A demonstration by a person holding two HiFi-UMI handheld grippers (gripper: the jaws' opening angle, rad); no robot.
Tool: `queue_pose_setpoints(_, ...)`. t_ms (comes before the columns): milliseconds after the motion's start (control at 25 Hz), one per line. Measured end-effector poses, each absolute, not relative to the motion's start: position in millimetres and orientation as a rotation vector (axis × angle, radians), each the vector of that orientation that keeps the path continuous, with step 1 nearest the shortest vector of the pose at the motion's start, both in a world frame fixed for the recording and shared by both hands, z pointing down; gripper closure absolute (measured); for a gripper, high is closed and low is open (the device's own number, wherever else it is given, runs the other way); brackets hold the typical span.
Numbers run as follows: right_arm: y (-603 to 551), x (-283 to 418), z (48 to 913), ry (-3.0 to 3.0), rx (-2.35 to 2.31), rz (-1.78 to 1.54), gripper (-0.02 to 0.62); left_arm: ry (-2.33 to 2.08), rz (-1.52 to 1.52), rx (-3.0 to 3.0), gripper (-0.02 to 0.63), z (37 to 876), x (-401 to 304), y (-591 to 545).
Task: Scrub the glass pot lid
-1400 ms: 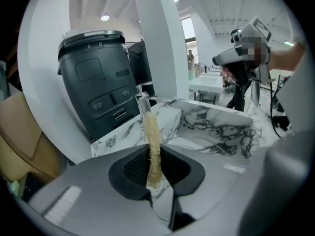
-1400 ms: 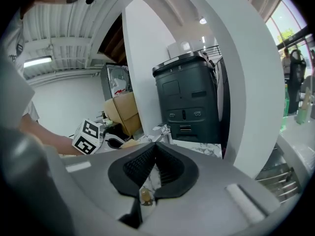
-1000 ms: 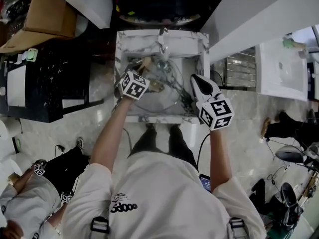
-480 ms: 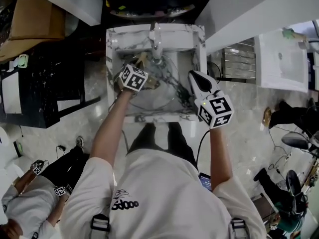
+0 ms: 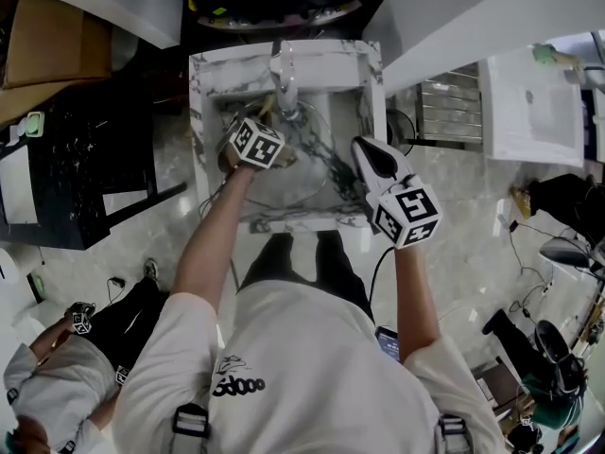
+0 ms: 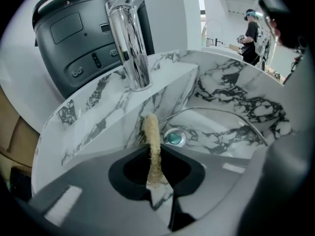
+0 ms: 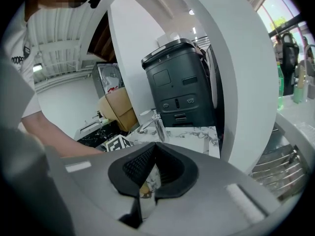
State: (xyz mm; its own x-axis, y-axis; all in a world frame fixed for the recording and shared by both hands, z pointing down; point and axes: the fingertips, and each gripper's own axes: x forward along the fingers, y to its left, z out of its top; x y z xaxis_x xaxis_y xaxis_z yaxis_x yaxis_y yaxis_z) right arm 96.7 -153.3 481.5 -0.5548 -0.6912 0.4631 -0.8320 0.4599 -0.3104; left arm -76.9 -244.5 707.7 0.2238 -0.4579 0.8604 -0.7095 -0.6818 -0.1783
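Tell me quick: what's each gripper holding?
Left gripper: shut on the scrubber.
Right gripper: shut on the glass pot lid, apparently.

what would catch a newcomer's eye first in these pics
The white marbled sink with its shiny tap sits dead centre, just ahead of the person. Over it the left gripper pinches a tan fibrous scrubber, with the curved rim of the glass lid showing in the basin beyond. The right gripper hangs at the sink's right edge.

Clear glass pot lid [image 5: 307, 173], inside marble sink [image 5: 284, 221]
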Motion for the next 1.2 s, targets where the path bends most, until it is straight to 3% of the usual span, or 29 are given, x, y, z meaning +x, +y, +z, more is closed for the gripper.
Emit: queue_pose_setpoints(1200, -132, 116, 479, -2.44, 1.387, 0.803, 0.592, -0.595, 1.409, 2.521, 0.557, 713, 35, -168)
